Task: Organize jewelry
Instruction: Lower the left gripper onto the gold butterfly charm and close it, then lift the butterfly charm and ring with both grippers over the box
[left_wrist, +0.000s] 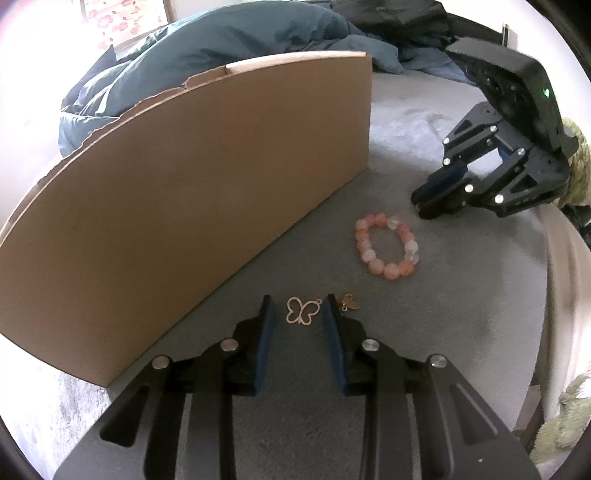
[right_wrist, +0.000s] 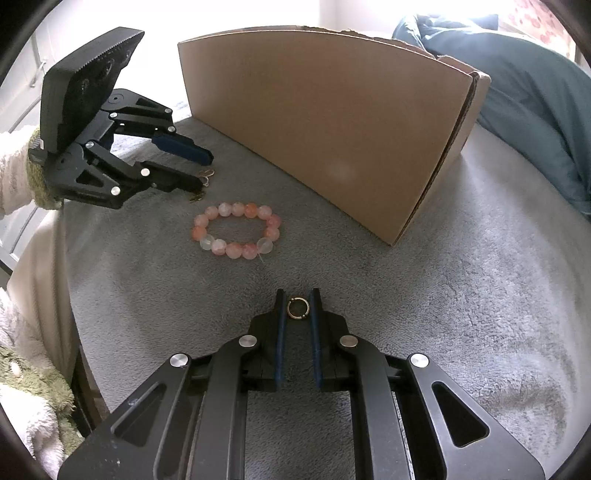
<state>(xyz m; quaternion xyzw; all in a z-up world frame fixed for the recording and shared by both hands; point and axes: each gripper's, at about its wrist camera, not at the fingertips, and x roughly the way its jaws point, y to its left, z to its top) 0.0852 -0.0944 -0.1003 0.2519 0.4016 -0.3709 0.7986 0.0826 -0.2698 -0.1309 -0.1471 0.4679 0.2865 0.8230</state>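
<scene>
A pink bead bracelet (left_wrist: 387, 244) lies on the grey blanket (left_wrist: 461, 314), also in the right wrist view (right_wrist: 236, 235). My left gripper (left_wrist: 298, 309) is open, low over the blanket, with a gold butterfly outline charm (left_wrist: 302, 311) between its fingertips and a small gold bee charm (left_wrist: 347, 302) just outside the right finger. In the right wrist view the left gripper (right_wrist: 207, 170) is over those charms. My right gripper (right_wrist: 298, 301) has its fingers close on both sides of a small gold ring (right_wrist: 298, 308); contact is unclear. In the left wrist view the right gripper (left_wrist: 423, 205) is beyond the bracelet.
A brown cardboard box (left_wrist: 207, 192) stands on the blanket beside the jewelry; its inside is hidden. It also shows in the right wrist view (right_wrist: 332, 122). A teal duvet (left_wrist: 229, 40) is piled behind the box. The blanket's edge drops off at the side (left_wrist: 554, 258).
</scene>
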